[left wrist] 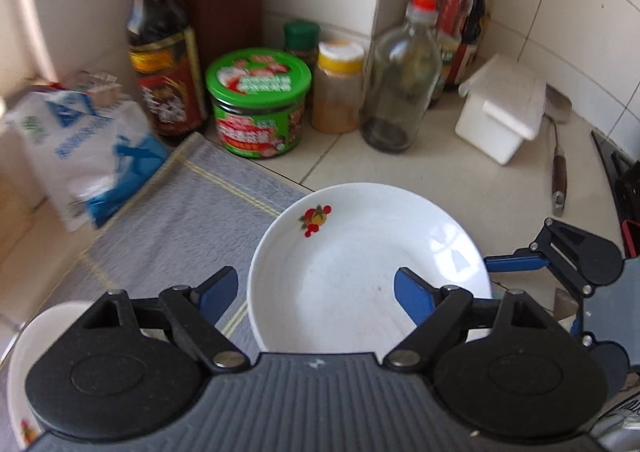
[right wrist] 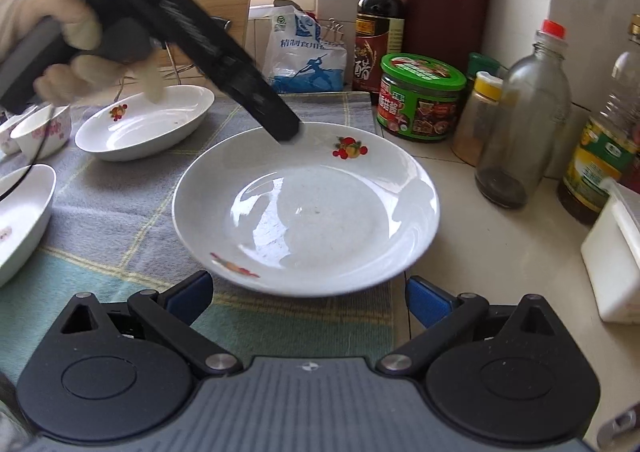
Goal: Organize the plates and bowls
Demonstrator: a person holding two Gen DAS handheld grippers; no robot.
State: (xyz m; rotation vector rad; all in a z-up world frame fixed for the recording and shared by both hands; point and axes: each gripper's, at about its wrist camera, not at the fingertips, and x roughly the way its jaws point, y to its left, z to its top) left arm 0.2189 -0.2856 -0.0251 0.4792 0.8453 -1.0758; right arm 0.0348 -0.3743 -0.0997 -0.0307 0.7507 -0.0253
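A white plate (left wrist: 360, 260) with a small fruit print lies half on the grey cloth (left wrist: 180, 212), half on the tiled counter. My left gripper (left wrist: 316, 294) hovers open just above its near rim, one blue finger outside the rim, the other over the inside, neither pad touching. From the right wrist view the same plate (right wrist: 306, 208) lies right in front of my right gripper (right wrist: 308, 298), which stands open with nothing between its fingers. The left gripper (right wrist: 286, 128) reaches down to the plate's far rim, held by a gloved hand (right wrist: 76, 52).
On the cloth to the left are an oval white dish (right wrist: 144, 124), a small flowered bowl (right wrist: 42, 130) and another white bowl (right wrist: 20, 220). Along the wall stand sauce bottles (right wrist: 378, 20), a green-lidded jar (right wrist: 420, 100), a glass bottle (right wrist: 524, 120), a salt bag (right wrist: 306, 52) and a white box (right wrist: 616, 264).
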